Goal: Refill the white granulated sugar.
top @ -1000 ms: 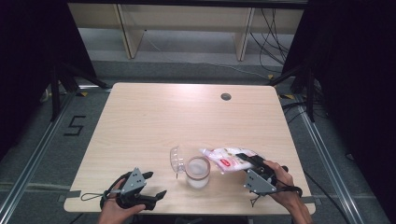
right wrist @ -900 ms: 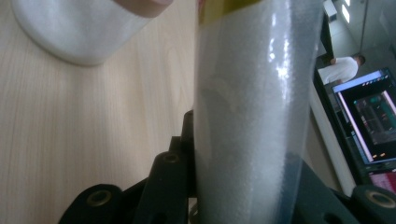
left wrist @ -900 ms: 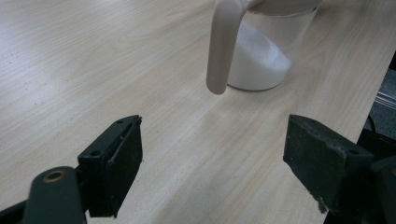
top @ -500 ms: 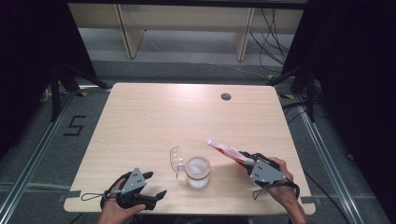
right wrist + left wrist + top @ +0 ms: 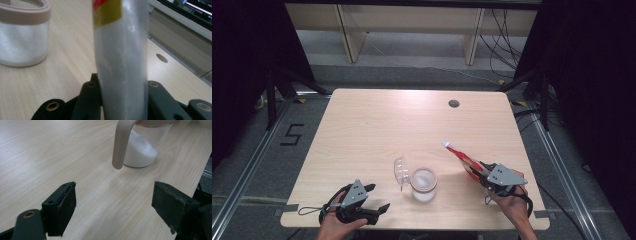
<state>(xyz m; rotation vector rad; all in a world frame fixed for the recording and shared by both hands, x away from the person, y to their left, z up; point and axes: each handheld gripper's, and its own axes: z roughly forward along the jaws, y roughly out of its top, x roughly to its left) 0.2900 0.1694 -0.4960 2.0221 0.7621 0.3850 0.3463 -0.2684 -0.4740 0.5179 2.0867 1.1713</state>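
Observation:
A clear jar [image 5: 423, 184] with white powder stands near the table's front middle, its clear hinged lid [image 5: 401, 171] swung open to the left. My right gripper [image 5: 480, 171] is to the jar's right, shut on a red-and-white plastic bag [image 5: 459, 155] that points up and away from the jar. In the right gripper view the bag [image 5: 120, 50] fills the gap between the jaws, and the jar [image 5: 23, 35] sits at the left. My left gripper [image 5: 378, 197] rests open at the front left. In the left gripper view the jar [image 5: 140, 152] stands ahead of my left gripper [image 5: 115, 197].
The wooden table [image 5: 377, 125] has a round cable hole [image 5: 454, 103] at the back right. Black frames and cables stand on the floor beyond it. The table's front edge runs just under both hands.
My right gripper has drawn the bag away from above the jar, to the right and down. The bag's free end now points up-left. The left gripper has stayed put.

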